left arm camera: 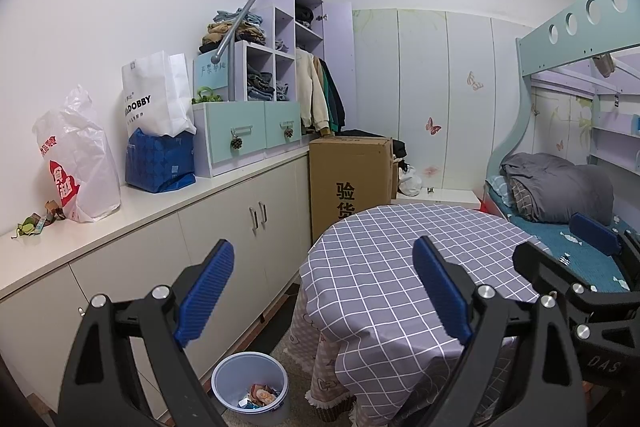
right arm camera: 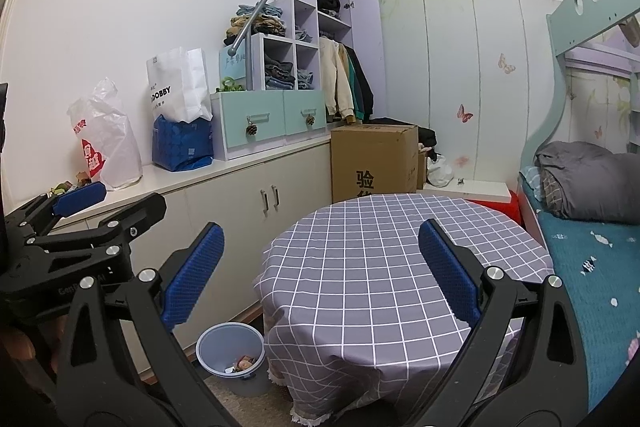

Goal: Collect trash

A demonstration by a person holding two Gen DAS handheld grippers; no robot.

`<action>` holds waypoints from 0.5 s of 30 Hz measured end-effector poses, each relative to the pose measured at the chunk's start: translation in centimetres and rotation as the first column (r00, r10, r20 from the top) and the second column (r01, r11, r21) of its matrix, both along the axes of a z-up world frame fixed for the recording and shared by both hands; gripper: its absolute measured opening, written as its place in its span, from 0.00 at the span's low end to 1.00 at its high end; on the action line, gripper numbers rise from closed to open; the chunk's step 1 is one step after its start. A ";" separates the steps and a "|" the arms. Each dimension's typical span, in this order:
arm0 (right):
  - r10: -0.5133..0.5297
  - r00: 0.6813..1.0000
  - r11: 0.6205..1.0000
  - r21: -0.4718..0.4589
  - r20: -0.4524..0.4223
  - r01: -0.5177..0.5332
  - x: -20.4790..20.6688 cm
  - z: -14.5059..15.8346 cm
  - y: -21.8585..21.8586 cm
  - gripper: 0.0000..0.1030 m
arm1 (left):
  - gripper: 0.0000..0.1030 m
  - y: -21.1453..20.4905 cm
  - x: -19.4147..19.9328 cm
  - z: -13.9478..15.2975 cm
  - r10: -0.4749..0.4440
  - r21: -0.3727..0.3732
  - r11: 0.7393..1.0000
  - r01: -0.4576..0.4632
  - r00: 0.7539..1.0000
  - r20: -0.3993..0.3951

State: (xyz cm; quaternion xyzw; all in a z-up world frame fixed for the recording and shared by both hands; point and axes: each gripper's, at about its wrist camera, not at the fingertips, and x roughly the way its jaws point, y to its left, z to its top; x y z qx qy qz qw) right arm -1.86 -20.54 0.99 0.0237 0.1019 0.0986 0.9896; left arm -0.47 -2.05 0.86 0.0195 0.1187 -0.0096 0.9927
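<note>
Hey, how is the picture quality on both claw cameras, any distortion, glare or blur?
Left wrist view: strong fisheye bending of the white countertop, dark corner vignetting, even indoor light, sharp. Right wrist view: same curvature along the round checked grey tablecloth, no glare, soft shadow around the grey plastic bin.

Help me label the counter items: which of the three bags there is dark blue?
The blue bag, squat, in the middle: the printed white plastic bag stands left, and the tall white paper bag rises behind it.

Bin (left arm camera: 250, 387) contents too small, maybe wrappers; countertop scraps (left arm camera: 34, 223) unidentifiable; box (left arm camera: 350, 179) lettering cut by table (left arm camera: 420, 267).
</note>
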 end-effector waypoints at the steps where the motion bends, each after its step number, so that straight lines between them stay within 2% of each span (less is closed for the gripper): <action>1: 0.000 1.000 1.000 0.000 -0.001 0.000 0.1 0.0 0.0 0.93 | 0.86 0.0 0.0 0.0 0.000 0.000 1.000 0.000 1.000 -0.001; 15: -0.001 1.000 1.000 0.001 -0.004 0.001 0.0 -0.2 0.2 0.93 | 0.86 -0.1 0.0 -0.1 0.001 0.001 1.000 -0.001 1.000 -0.003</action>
